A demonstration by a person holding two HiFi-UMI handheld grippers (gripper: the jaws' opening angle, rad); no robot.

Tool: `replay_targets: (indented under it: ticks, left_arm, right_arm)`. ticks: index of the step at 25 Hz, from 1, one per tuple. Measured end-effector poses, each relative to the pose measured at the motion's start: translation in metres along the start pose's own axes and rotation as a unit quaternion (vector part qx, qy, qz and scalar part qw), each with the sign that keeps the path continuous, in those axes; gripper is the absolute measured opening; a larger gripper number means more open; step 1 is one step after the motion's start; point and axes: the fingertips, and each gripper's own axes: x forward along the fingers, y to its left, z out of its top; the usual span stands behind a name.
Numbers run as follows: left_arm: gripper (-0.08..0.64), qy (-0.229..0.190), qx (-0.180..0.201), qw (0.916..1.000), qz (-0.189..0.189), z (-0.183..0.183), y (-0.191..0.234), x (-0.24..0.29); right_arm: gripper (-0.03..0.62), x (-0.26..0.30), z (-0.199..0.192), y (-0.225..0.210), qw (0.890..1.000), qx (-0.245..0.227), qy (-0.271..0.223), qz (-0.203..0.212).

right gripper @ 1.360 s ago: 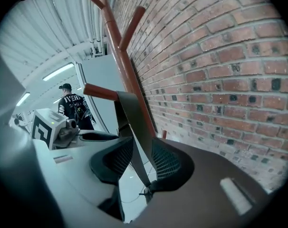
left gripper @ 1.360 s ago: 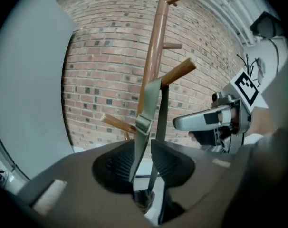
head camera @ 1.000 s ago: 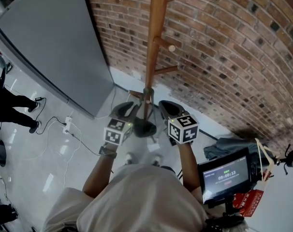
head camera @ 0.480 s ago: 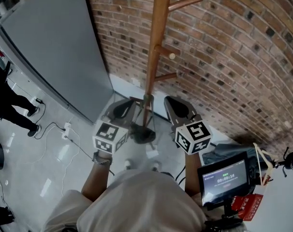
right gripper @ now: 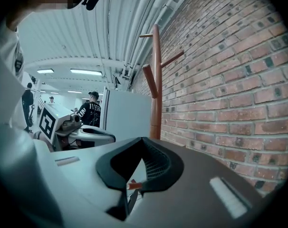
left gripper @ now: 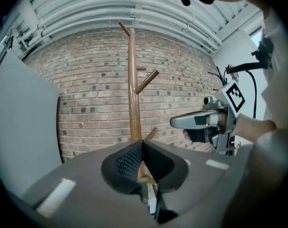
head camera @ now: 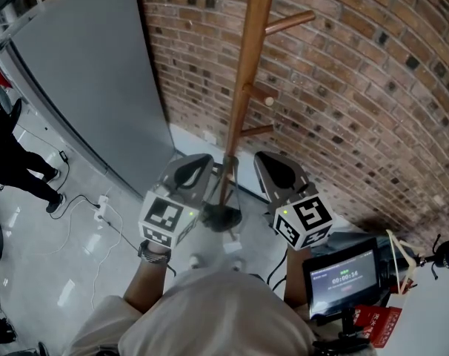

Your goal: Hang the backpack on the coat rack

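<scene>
By coat rack (head camera: 244, 99), 2 seemingly empty hand-held grippers (head camera: 197, 165) (head camera: 273, 165)

A red-brown brick wall (head camera: 358, 87) with scattered darker bricks fills the right side. A plain grey panel (head camera: 84, 73) stands against it at the left. The floor (head camera: 39, 258) is pale and glossy, and thin cables (head camera: 76, 197) trail across it to a white power strip (head camera: 102, 201). Overhead, a white ribbed ceiling (right gripper: 87, 37) carries 2 lit strip lights (right gripper: 85, 71). A person in black (head camera: 10, 162) stands at the left edge.
</scene>
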Motion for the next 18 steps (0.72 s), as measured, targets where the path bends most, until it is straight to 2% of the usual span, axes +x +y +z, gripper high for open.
replay_targets:
  ticks: [5,18]
  left_arm:
    - [-0.002,-0.009,0.038,0.9992,-0.008,0.014,-0.011,0.000]
    - [-0.002,-0.008,0.054,0.9984,-0.017,0.016,-0.015,0.003]
  right_arm:
    - [0.000,0.000,0.002,-0.001,1.000,0.004,-0.002,0.001]
    - [0.000,0.003,0.000,-0.001,1.000,0.009,-0.002,0.005]
